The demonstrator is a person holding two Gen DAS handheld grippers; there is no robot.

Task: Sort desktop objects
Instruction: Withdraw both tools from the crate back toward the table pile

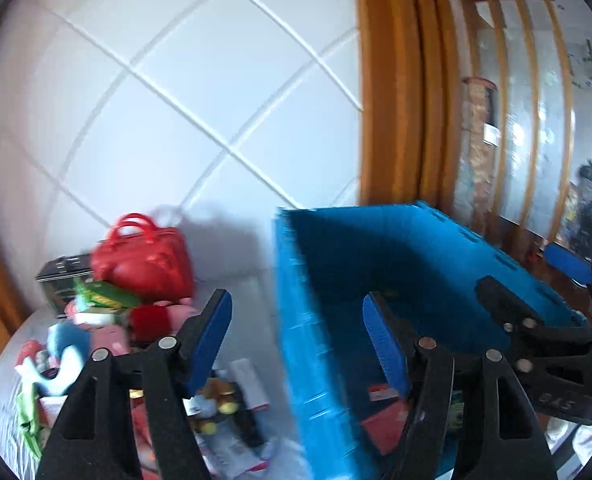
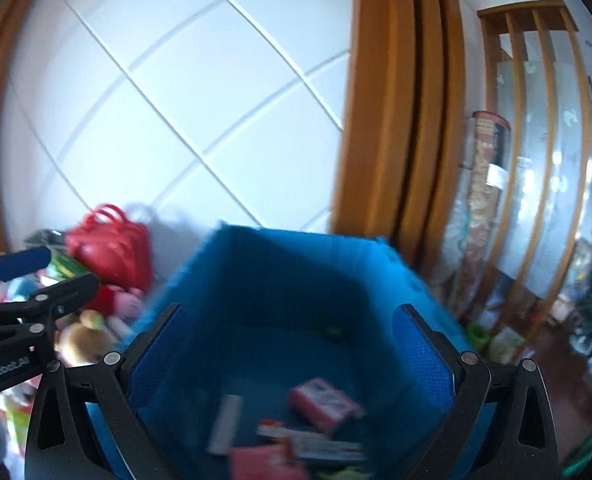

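— Scanning from the far left: heap of unsorted soft toys and packets (image 1: pixel 95 332) piled on the pale bench (image 1: pixel 251 292), glossy red handbag with looped handles (image 1: pixel 145 264) on top at the back, dark tin box (image 1: pixel 57 280) just behind it.

— Next along, left gripper (image 1: pixel 296 336): fingers (image 1: pixel 211 332) roughly half open, nothing between them, hanging over the gap between heap and bin. Small brown plush toy (image 1: pixel 215 396) and a white carton (image 1: pixel 249 384) showing below, on the bench.

— Then the big blue corrugated plastic bin (image 2: pixel 279 280), standing just right of the heap. Already holding sorted things: pink packets (image 2: pixel 324 400) and a white strip (image 2: pixel 225 424) on its floor.

— Right gripper (image 2: pixel 291 364) above the bin mouth, fingers (image 2: pixel 420 356) spread as wide as they go, empty.

— Risks? Probably a snag on the bin's near wall when swinging back toward the heap, or a clash between the two grippers, close together as they are. Loose pile likely to slump if the handbag gets nudged.

— Hard to read: heavy blur everywhere, labels on the packets illegible, lower part of the heap hidden behind the left gripper's frame, bin's near corner cut off. Green scrap against the bin's back wall impossible to identify.
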